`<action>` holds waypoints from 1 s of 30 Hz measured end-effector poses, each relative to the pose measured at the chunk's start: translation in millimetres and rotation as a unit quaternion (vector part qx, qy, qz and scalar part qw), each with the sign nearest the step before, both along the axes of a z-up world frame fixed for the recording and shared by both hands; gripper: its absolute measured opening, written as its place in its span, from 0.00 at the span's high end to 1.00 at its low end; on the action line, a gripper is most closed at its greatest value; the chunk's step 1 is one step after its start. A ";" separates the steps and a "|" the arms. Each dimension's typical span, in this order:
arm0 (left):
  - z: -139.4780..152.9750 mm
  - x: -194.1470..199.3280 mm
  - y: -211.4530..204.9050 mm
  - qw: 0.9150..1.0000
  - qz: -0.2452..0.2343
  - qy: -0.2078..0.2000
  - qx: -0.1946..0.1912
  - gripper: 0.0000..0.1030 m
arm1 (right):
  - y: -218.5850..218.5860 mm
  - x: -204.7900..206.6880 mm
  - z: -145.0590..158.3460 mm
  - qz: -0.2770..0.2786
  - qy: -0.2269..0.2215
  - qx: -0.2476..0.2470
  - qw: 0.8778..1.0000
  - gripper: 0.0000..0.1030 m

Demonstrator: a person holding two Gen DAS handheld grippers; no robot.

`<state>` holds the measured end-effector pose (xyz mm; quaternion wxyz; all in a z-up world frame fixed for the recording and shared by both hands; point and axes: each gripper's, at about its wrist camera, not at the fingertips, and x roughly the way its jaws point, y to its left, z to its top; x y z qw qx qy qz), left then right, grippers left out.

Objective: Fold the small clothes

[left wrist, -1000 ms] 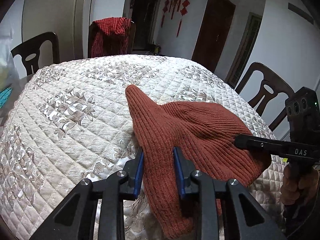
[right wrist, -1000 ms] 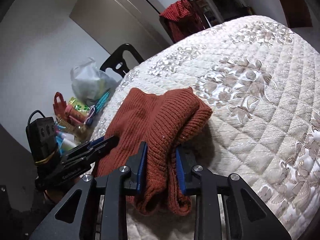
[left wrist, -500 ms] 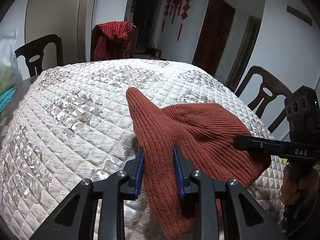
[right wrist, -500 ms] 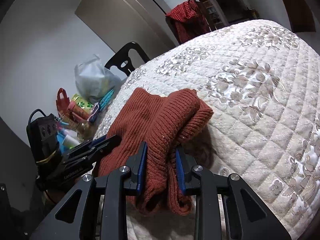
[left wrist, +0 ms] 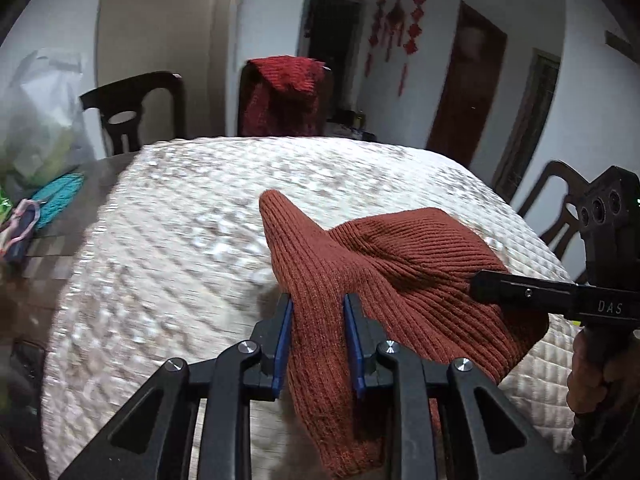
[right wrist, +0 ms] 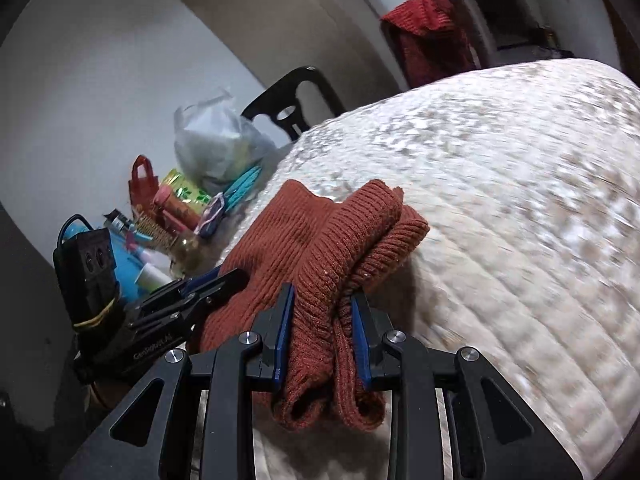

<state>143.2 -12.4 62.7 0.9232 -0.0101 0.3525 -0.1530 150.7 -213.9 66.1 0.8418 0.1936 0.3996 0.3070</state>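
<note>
Left wrist view: left gripper [left wrist: 316,316] points down over the quilted counter [left wrist: 180,240], fingers closing on a fold of the rust knit garment [left wrist: 400,264].
Right gripper [right wrist: 322,316]: angled down, clamped on bunched knit at the near right.
Garment: raised between both.
Change: background now blurred; more clutter [right wrist: 180,208] shows at left.

Left black two-finger gripper [left wrist: 318,334]: angular plastic linkage arms, blue finger pads [left wrist: 285,336], round silver screws; yellow band around camera block.
Right black two-finger gripper [right wrist: 323,334]: same build, white "DAS" lettering, triple-lens camera housing, green indicator light.
</note>
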 end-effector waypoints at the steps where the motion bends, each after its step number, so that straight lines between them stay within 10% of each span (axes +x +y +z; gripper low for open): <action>1: 0.6 2.4 7.8 1.000 0.005 0.000 -0.001 0.75 | 6.8 4.3 0.1 0.005 -0.001 0.002 1.000 0.74; 12: 5.7 22.7 75.9 0.999 0.045 -0.015 -0.006 0.75 | 65.8 41.2 0.2 0.040 -0.004 0.024 0.999 0.74; 16: -9.5 32.6 95.5 0.998 0.060 -0.003 -0.004 0.91 | 77.5 46.7 -19.3 0.041 0.014 0.012 0.999 0.74; 21: -45.7 33.2 105.5 0.996 0.077 0.054 0.001 0.91 | 68.1 49.4 -46.6 0.022 0.065 -0.010 0.998 0.69; 30: -22.4 24.5 97.4 0.997 0.061 0.030 -0.022 0.91 | 51.6 32.7 -33.9 0.000 0.055 -0.023 0.998 0.67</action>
